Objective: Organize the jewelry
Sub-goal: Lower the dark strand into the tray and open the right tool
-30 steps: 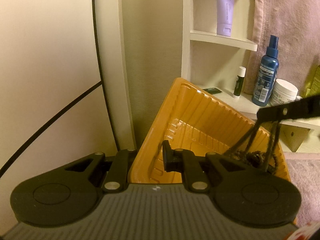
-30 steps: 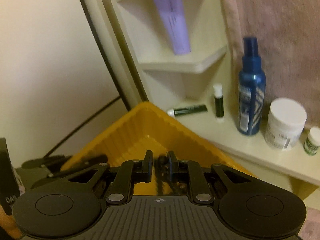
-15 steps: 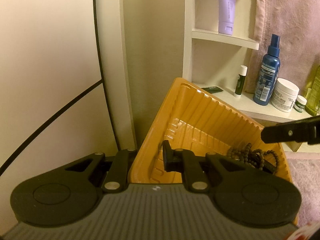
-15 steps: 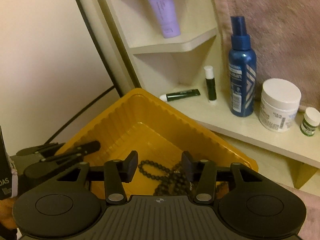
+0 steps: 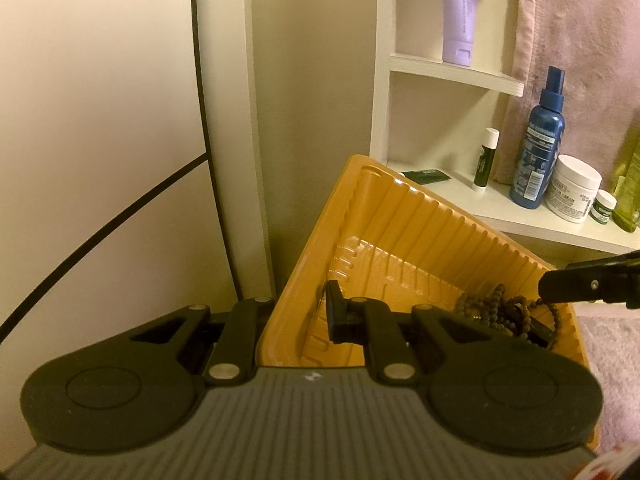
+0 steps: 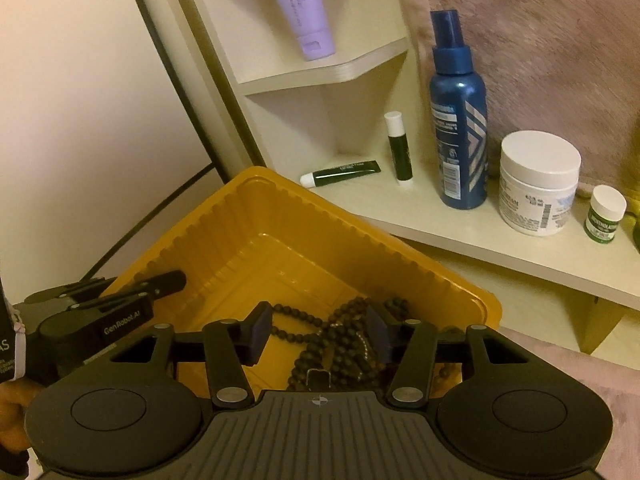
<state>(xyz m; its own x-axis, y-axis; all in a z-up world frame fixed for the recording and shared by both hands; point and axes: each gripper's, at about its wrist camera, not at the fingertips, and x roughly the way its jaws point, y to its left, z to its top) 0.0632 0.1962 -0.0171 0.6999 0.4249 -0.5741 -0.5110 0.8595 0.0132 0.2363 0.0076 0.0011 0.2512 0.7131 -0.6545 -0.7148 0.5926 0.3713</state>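
Observation:
A string of dark brown beads (image 6: 340,332) lies heaped in the near corner of a ribbed yellow plastic tray (image 6: 256,248). My right gripper (image 6: 320,330) hovers just above the heap. Its jaws are opening, and the beads lie loose below them, untouched by the pads. My left gripper (image 5: 298,320) is shut on the tray's side wall, with one pad inside the tray and the other finger hidden behind the wall. In the left wrist view the beads (image 5: 504,312) lie at the tray's (image 5: 420,240) right end, under a right finger (image 5: 576,286).
Behind the tray a cream corner shelf (image 6: 460,232) holds a blue spray bottle (image 6: 458,120), a white jar (image 6: 538,188), a small green jar (image 6: 606,214), a lip balm stick (image 6: 398,146) and a lying tube (image 6: 340,174). A lavender tube (image 6: 300,4) stands on the upper shelf. Pink fabric (image 6: 540,40) hangs at the right.
My right gripper has opened and let go of the beads, which dropped from hanging into a heap in the tray. The left gripper and the tray have stayed put.

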